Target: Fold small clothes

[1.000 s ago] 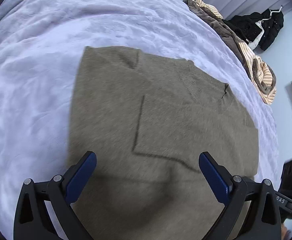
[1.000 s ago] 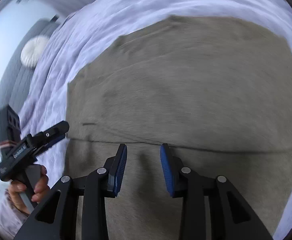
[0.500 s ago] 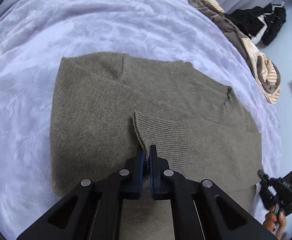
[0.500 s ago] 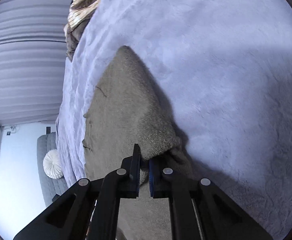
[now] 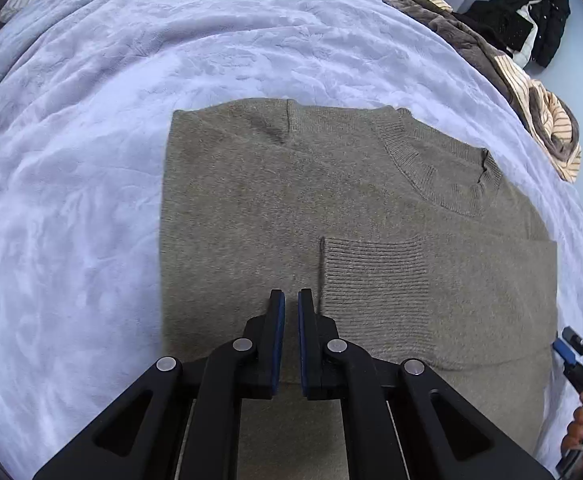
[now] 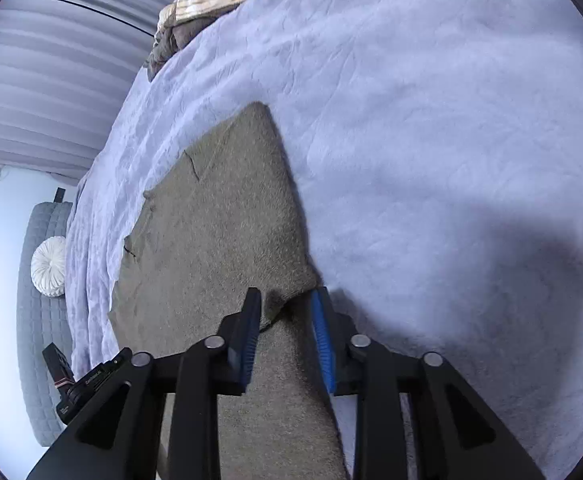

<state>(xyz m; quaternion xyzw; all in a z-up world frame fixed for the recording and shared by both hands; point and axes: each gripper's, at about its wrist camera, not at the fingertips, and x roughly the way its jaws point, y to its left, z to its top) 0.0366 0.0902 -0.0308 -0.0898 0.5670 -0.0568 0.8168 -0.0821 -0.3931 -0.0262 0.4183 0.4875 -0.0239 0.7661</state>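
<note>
Lilac bedspread (image 5: 139, 128); pleated curtain (image 6: 51, 60); grey headboard (image 6: 39, 320)

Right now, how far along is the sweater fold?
Done: one sleeve's ribbed cuff lies folded across the olive sweater, which is flat on the lilac blanket. In hand: the left gripper is shut beside that cuff, apparently holding nothing; the right gripper is opening over the folded side edge. Left: the bottom-to-collar fold; the collar is uncovered.

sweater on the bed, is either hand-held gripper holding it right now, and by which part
Neither holds the sweater. The left hand-held gripper is shut beside the ribbed cuff; the right hand-held gripper is opening off a folded corner.
</note>
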